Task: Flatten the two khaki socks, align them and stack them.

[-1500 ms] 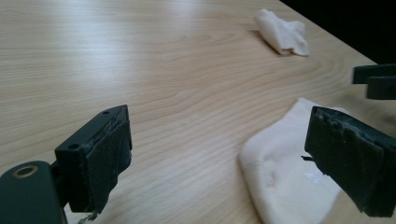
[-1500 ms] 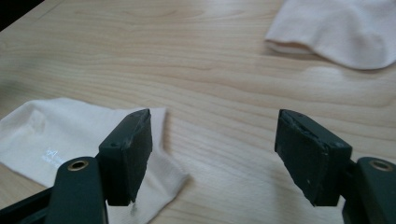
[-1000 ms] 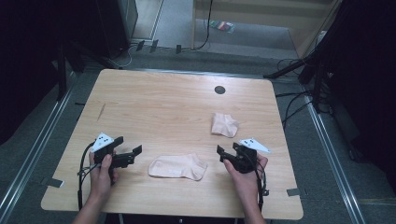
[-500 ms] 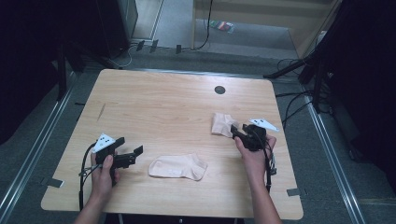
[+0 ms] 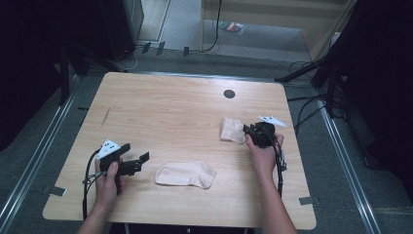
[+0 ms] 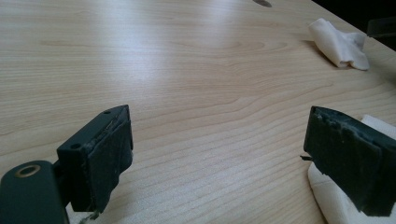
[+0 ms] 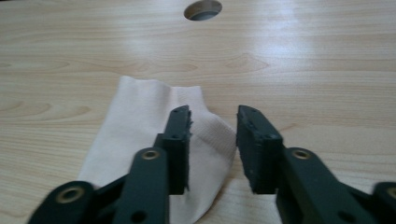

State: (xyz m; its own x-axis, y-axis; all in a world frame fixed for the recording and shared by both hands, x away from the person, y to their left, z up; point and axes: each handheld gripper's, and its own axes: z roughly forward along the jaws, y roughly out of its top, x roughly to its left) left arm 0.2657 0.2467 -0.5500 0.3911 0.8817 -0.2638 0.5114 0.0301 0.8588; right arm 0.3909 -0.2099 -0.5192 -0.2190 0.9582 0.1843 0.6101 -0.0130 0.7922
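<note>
No text, label, brand, number or sign can be read in any of the views. The small coloured object on the floor (image 5: 233, 27) beyond the bench (image 5: 160, 112) is too blurred to tell whether it carries print. The pale socks, the wood-grain bench top and the black fingers bear no visible markings.
</note>
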